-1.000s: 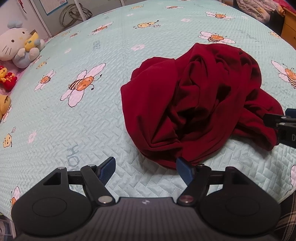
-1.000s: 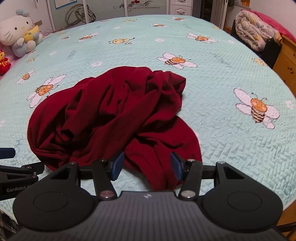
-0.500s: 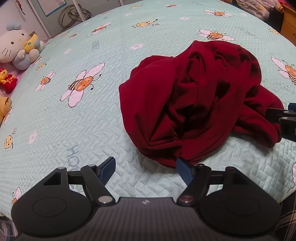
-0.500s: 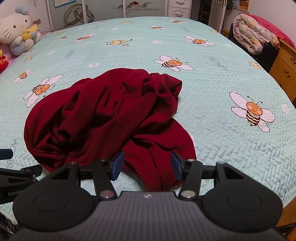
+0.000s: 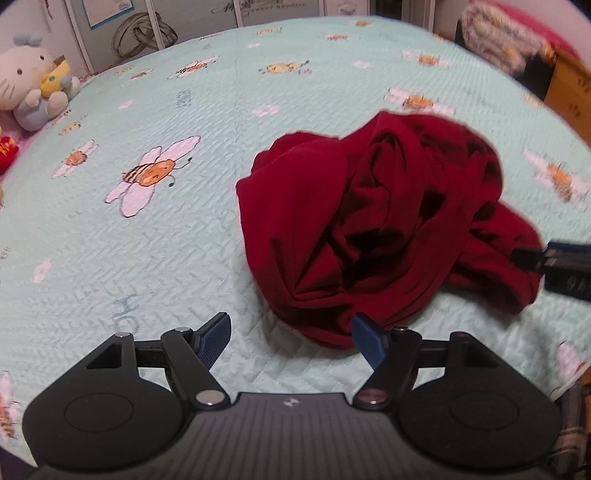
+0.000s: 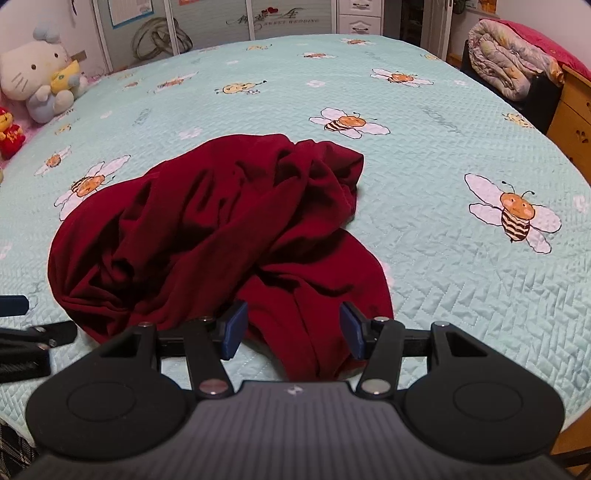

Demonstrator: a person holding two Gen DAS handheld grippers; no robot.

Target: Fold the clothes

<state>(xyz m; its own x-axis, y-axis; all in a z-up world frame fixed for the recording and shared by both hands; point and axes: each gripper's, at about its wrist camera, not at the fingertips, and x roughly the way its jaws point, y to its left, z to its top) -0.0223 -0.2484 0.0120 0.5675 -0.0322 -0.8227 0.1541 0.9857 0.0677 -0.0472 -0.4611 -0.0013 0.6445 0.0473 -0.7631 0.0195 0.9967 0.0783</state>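
Left view tilted up slightly, crumpled red garment [image 5: 388, 229] on bedspread [image 5: 147, 240]

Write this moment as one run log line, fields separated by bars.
phase: before grasp | dark red garment: crumpled on bedspread | left gripper: open, empty | right gripper: open over garment edge, not gripping

- I see a mint quilted bedspread [image 6: 424, 258] — bee prints all over.
- Plush cat toy [image 6: 38, 79] far left; wooden dresser [image 6: 570, 122] right, cabinet doors [image 6: 280, 18] behind.
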